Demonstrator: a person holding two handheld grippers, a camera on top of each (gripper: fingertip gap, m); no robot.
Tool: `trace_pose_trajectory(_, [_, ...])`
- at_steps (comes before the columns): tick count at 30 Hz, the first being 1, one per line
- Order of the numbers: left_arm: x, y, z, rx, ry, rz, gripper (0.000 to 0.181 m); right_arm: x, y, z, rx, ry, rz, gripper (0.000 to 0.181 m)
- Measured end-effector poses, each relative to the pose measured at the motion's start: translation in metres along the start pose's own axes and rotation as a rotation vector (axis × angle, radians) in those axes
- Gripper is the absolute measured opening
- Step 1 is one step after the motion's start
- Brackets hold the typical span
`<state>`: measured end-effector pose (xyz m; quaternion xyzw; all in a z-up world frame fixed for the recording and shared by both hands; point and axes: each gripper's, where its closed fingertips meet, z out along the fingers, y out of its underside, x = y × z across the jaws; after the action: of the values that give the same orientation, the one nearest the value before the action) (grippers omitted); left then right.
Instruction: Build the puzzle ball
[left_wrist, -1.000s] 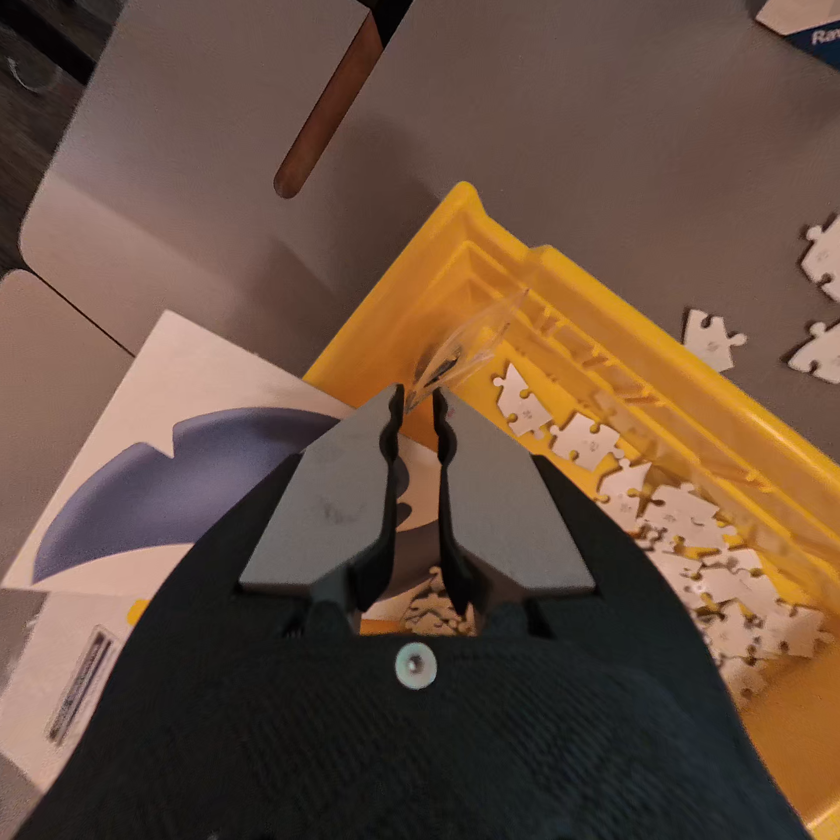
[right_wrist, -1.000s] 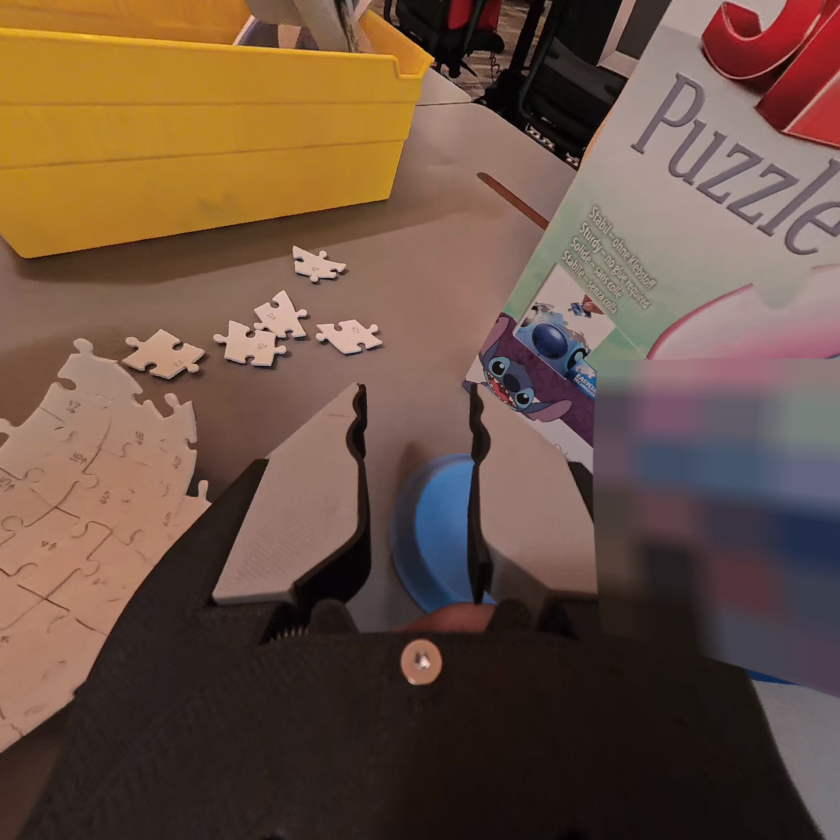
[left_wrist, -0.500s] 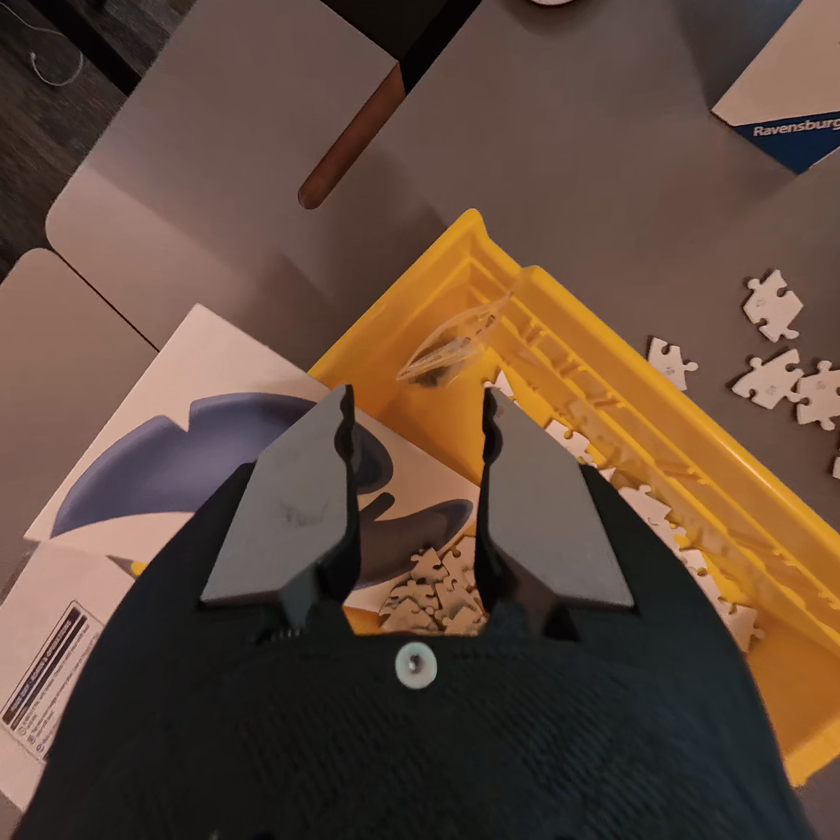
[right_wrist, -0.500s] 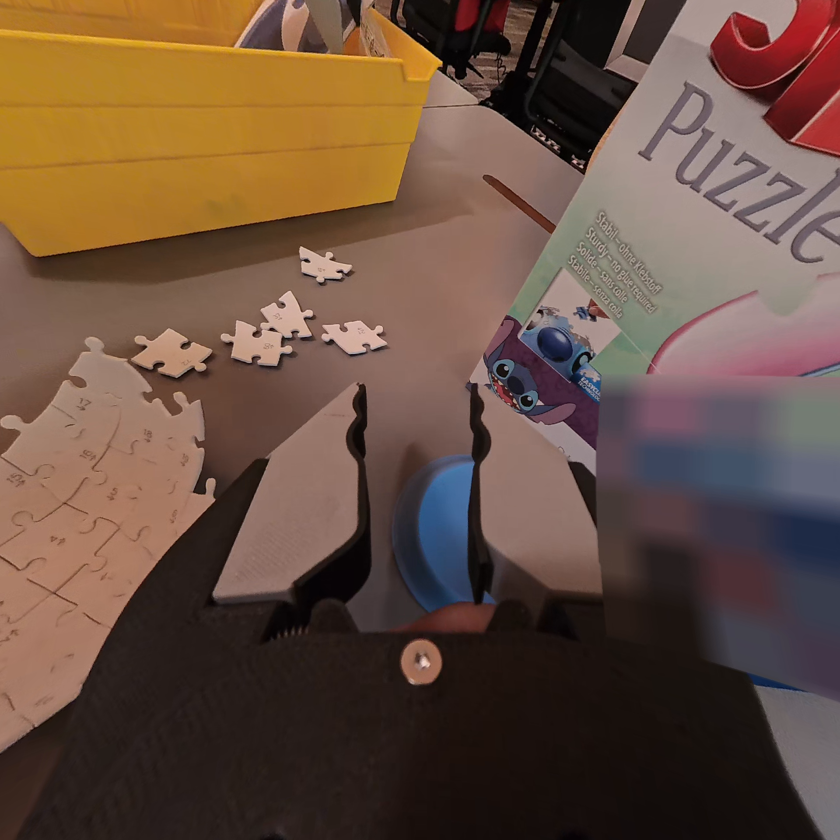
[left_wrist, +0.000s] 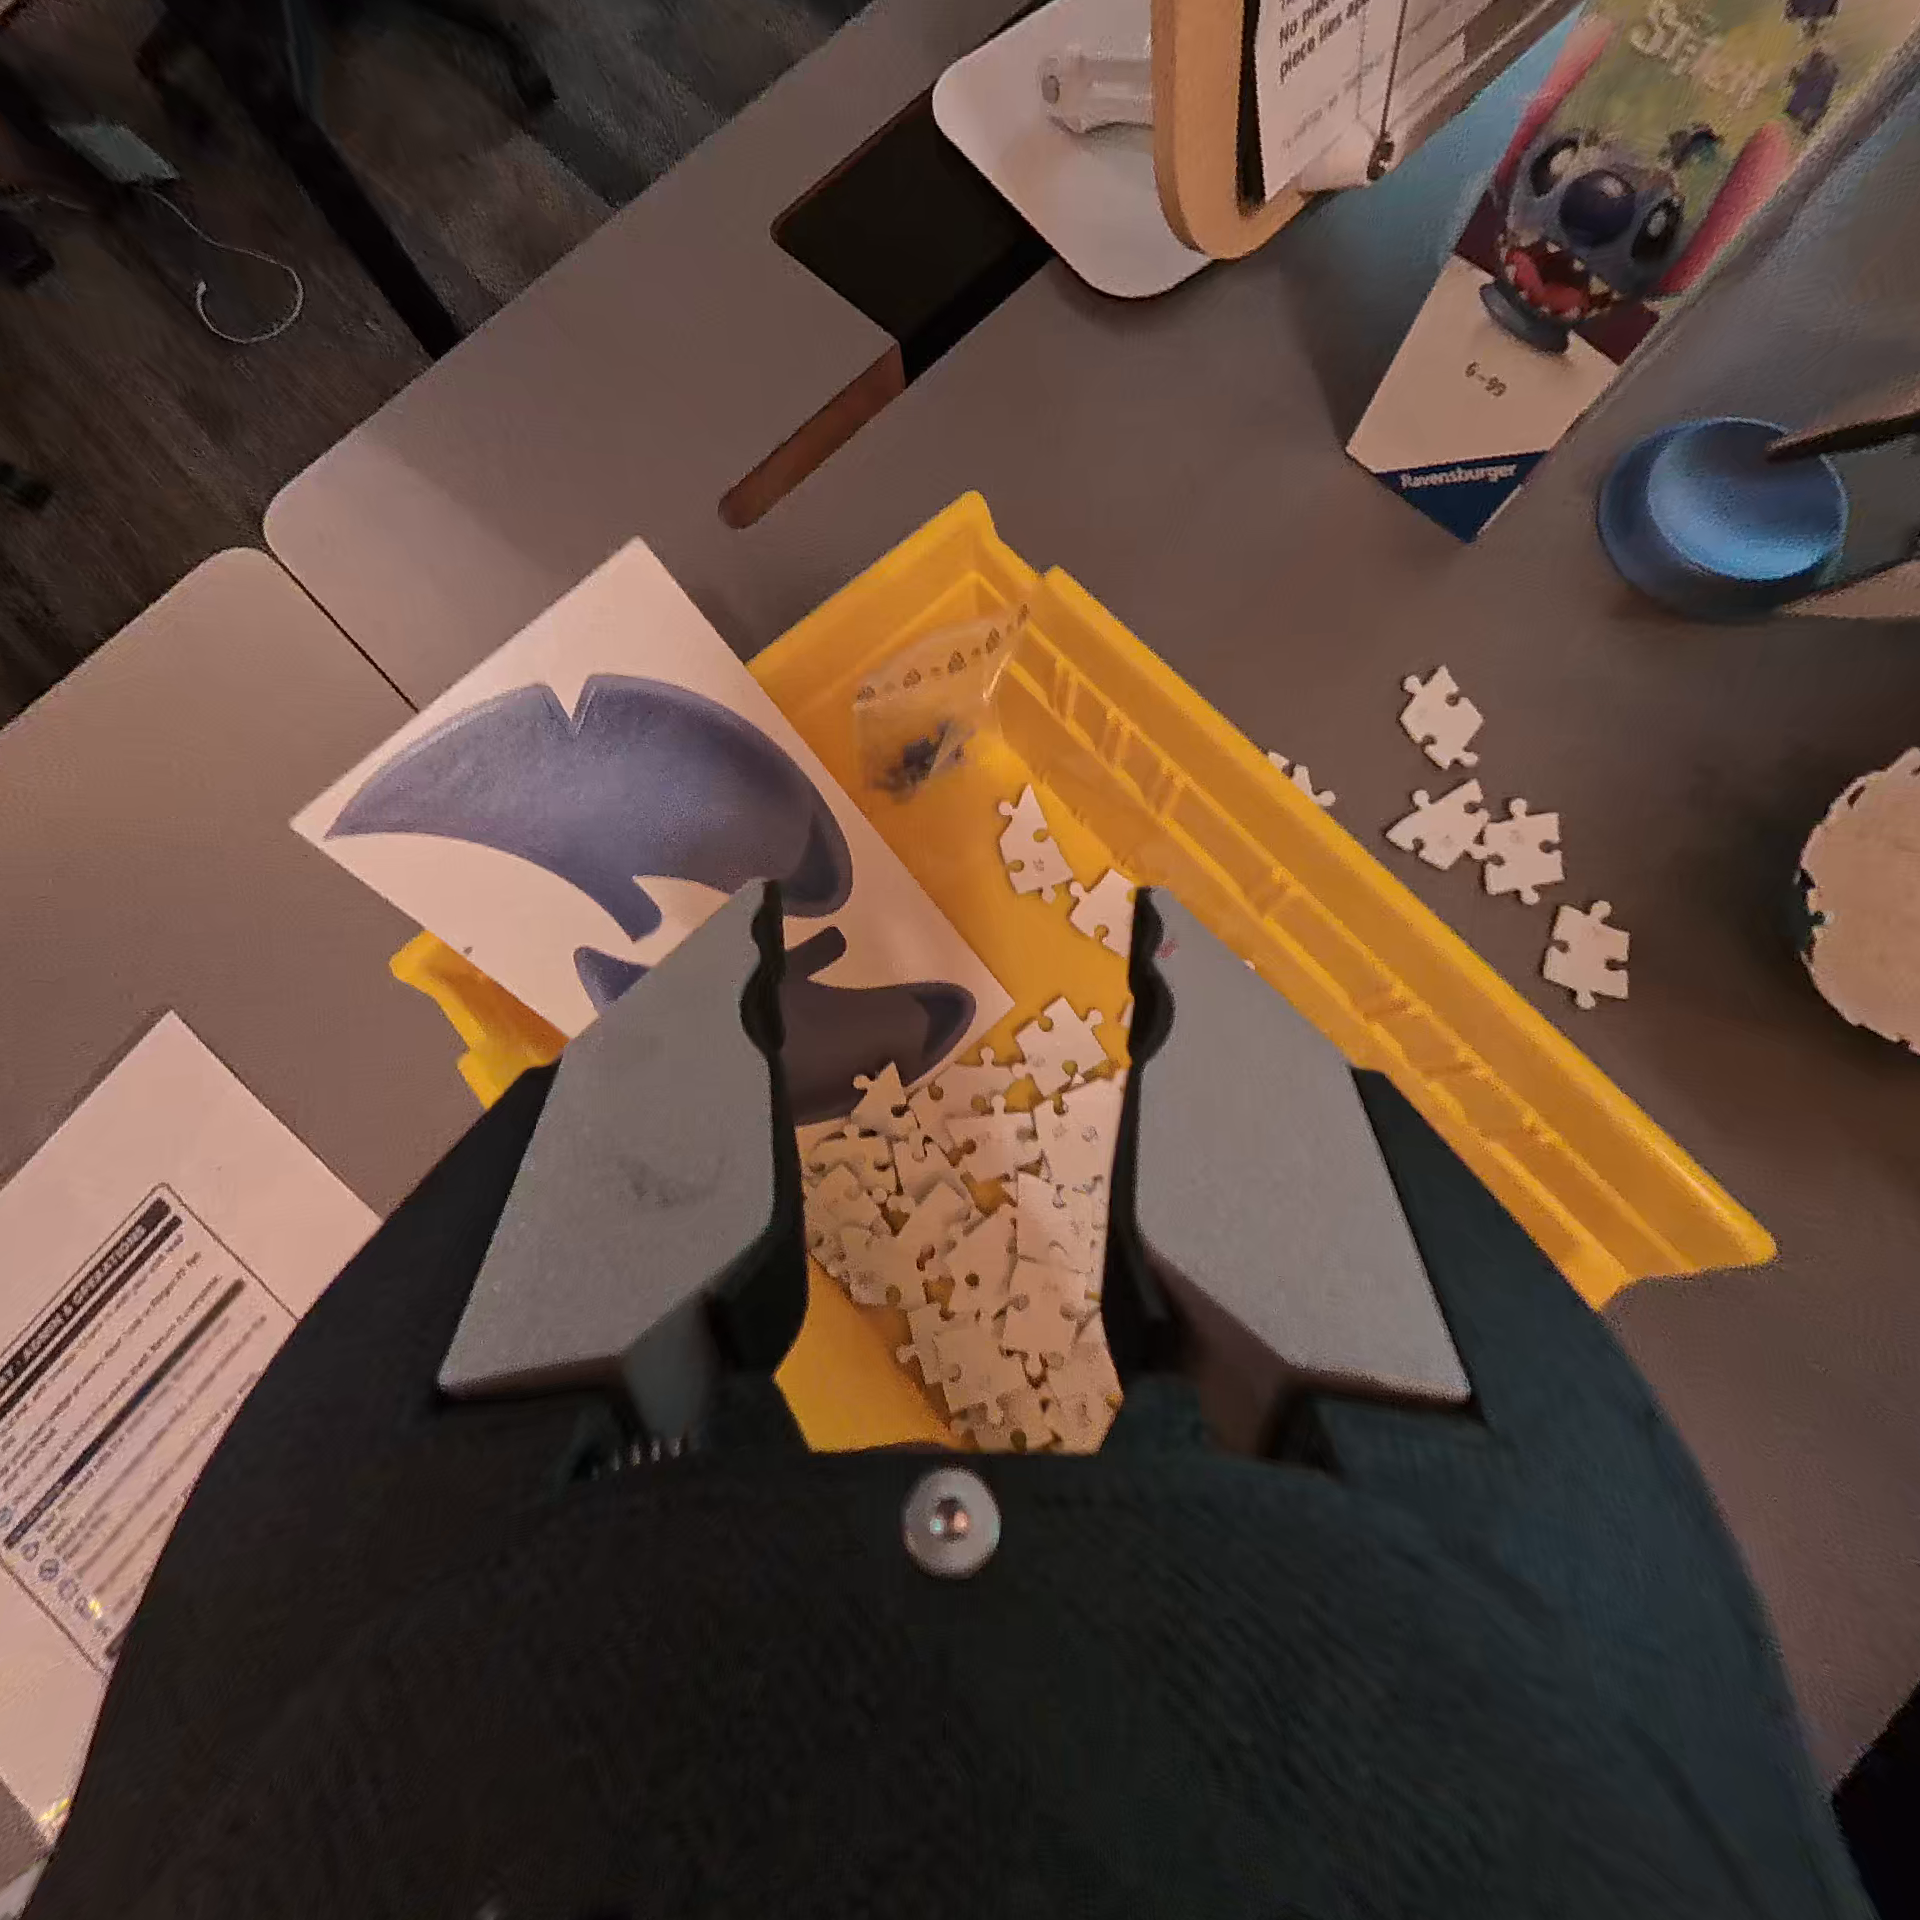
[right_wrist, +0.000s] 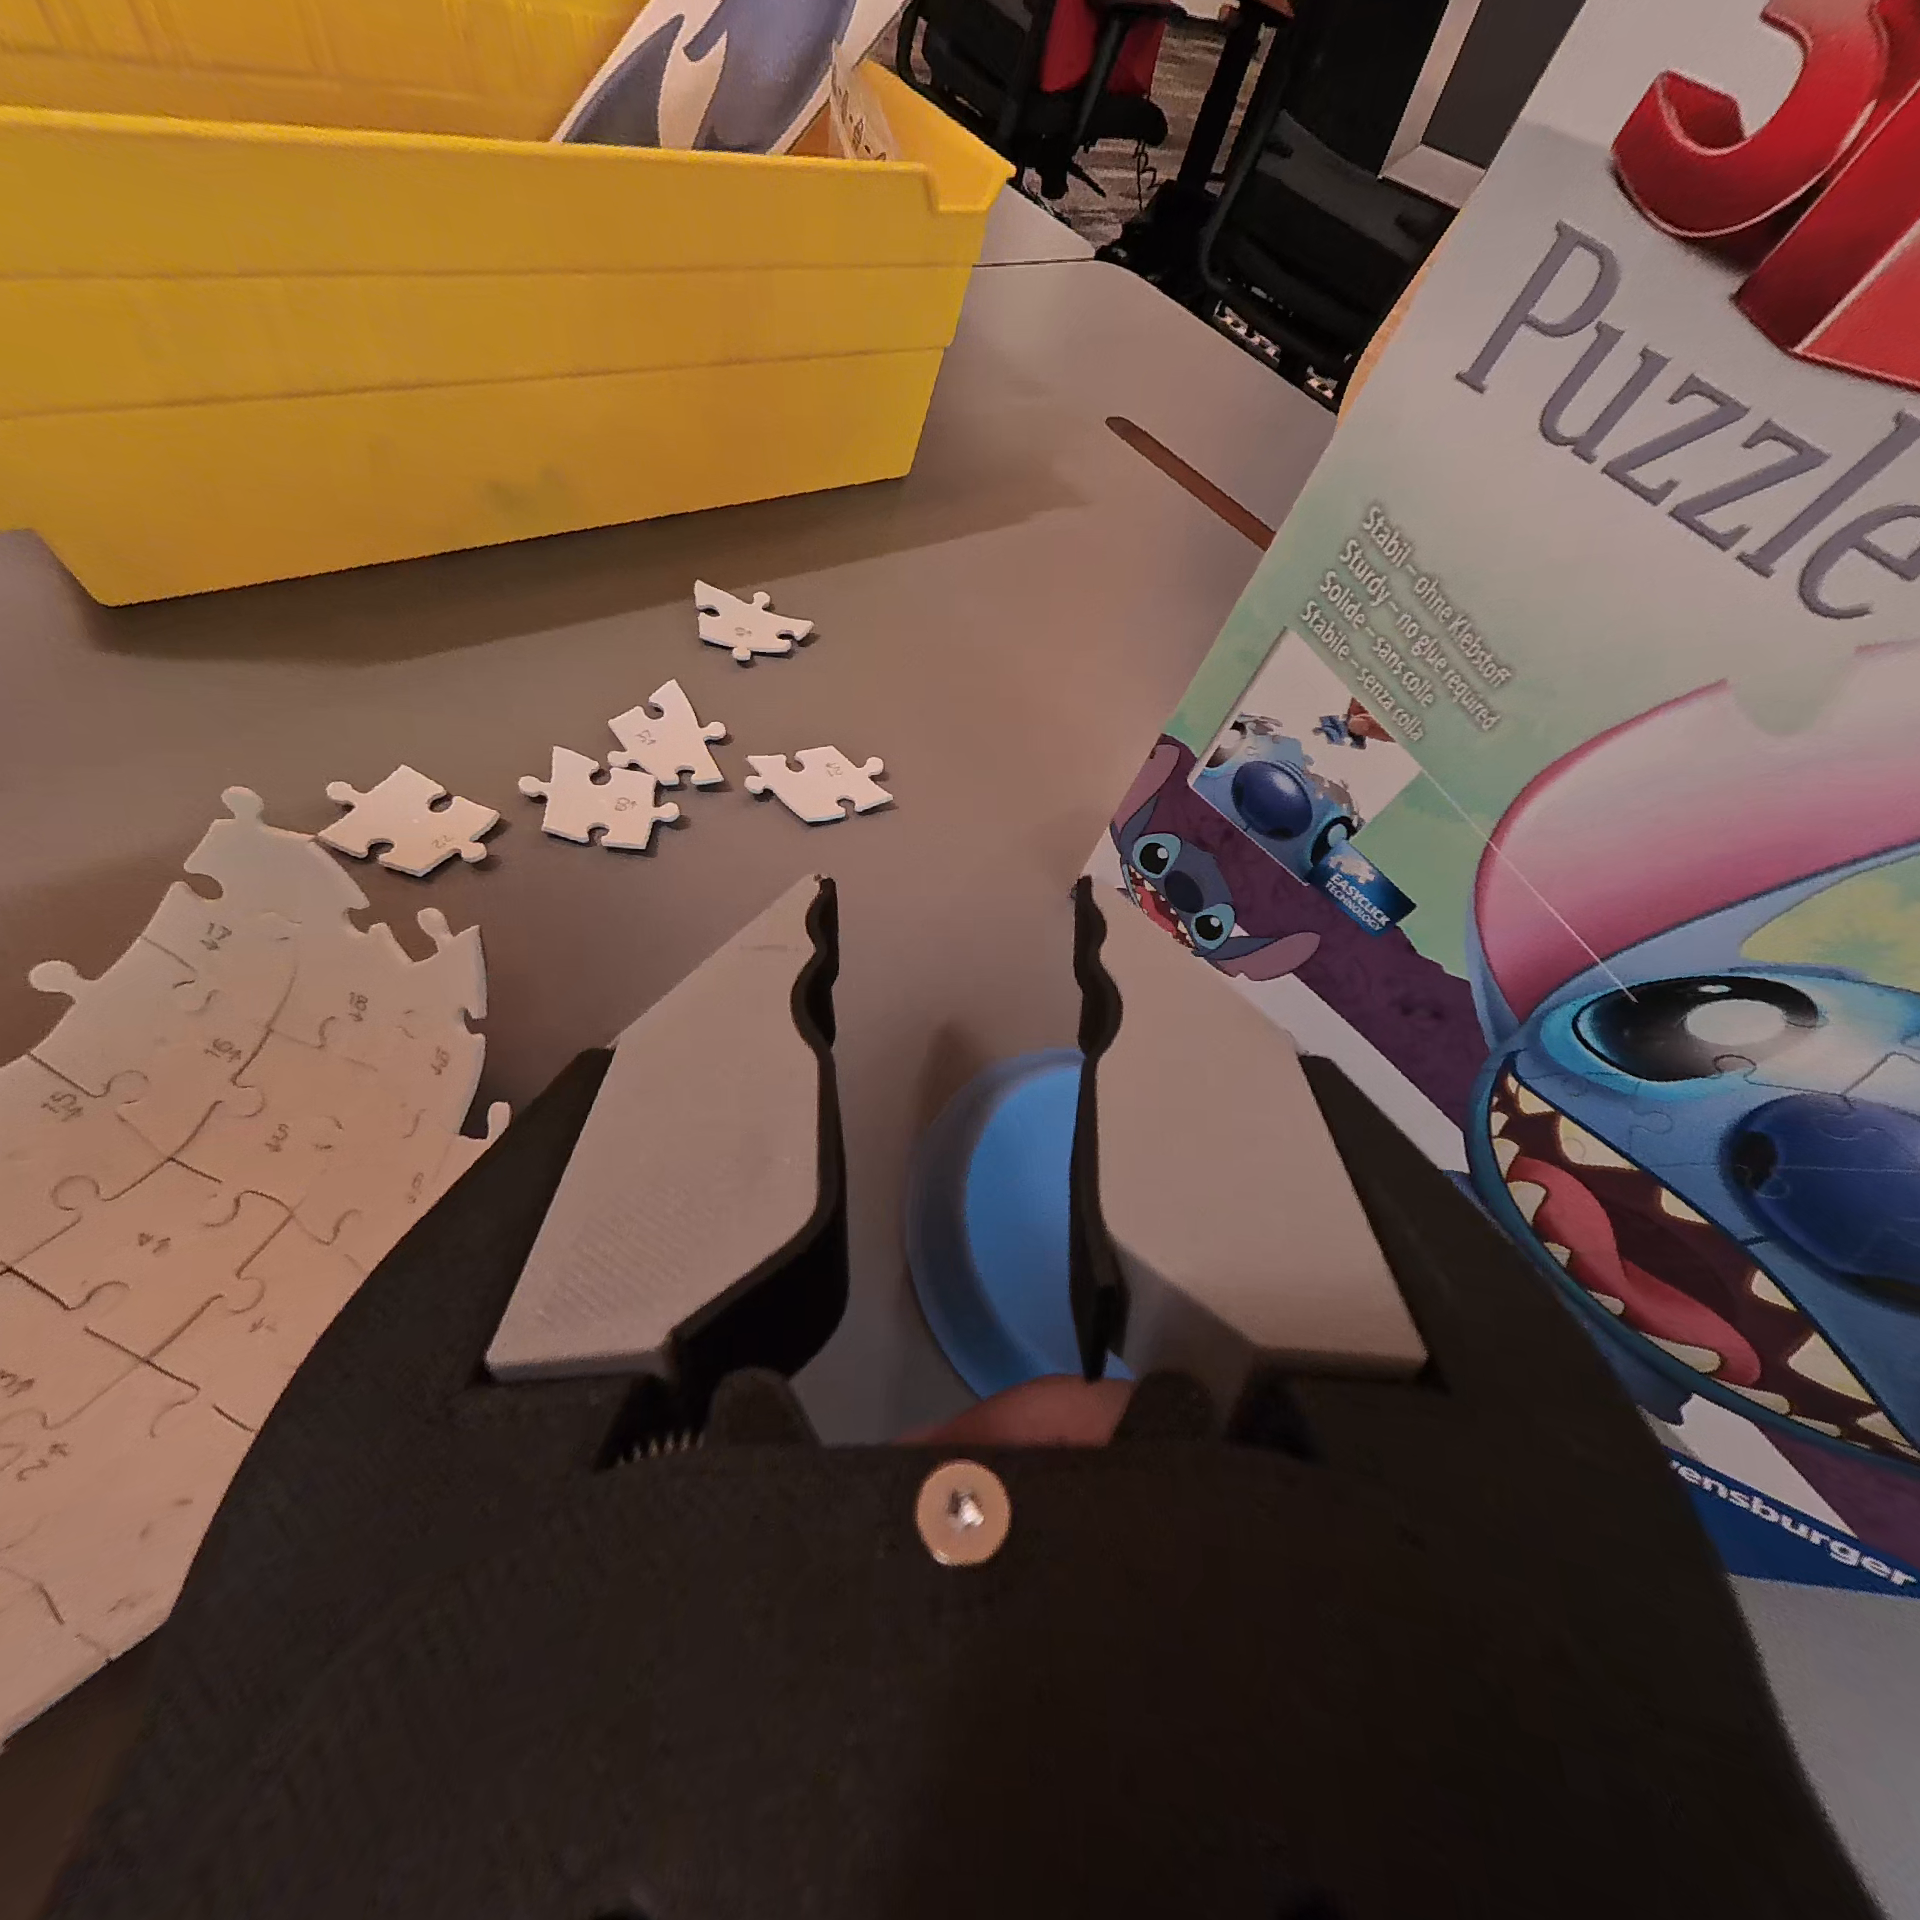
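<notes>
My left gripper (left_wrist: 951, 904) is open and empty, held high above a yellow bin (left_wrist: 1351, 935) that holds a heap of white puzzle pieces (left_wrist: 977, 1226), a small clear bag (left_wrist: 920, 717) and a white sheet with a blue shape (left_wrist: 582, 810). My right gripper (right_wrist: 956, 894) is open and empty, low over the grey table. A part-built curved puzzle shell (right_wrist: 187, 1122) lies to its left, also showing in the left wrist view (left_wrist: 1860, 914). Several loose pieces (right_wrist: 644, 769) lie ahead of it. A blue stand (right_wrist: 997, 1195) sits under its right finger.
The puzzle box (right_wrist: 1621, 727) stands upright close on the right of my right gripper. The yellow bin's wall (right_wrist: 468, 343) is ahead left. A printed sheet (left_wrist: 135, 1288) lies left of the bin. A wooden stand (left_wrist: 1226, 114) and table gaps (left_wrist: 894, 260) are at the far side. The grippers' ends are close to 30 cm from one another. The left gripper is farther from the part-built curved puzzle shell (right_wrist: 187, 1122), some 30 cm, than the right, some 12 cm.
My left gripper let go of the clear bag, which now lies in the bin's corner, opened wide and rose well above the bin. The right gripper has hardly moved.
</notes>
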<state>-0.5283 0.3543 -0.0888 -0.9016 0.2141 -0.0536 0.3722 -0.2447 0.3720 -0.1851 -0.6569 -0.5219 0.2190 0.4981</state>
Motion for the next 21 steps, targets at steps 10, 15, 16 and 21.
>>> trace_pose_trajectory(10, [0.007,0.032,-0.002,-0.027,0.005,0.015,0.066,0.003,0.009,0.005,-0.033,0.009,-0.004,0.042])
trace_pose_trajectory(15, [0.013,0.046,0.009,-0.103,0.073,0.028,0.065,0.007,0.013,0.006,-0.047,0.015,0.004,0.043])
trace_pose_trajectory(16, [0.013,0.052,0.013,-0.135,0.084,0.029,0.065,0.007,0.014,0.006,-0.051,0.015,0.003,0.043])
trace_pose_trajectory(21, [0.022,0.092,0.032,-0.352,0.161,0.049,0.062,0.007,0.013,0.006,-0.052,0.020,-0.007,0.043])
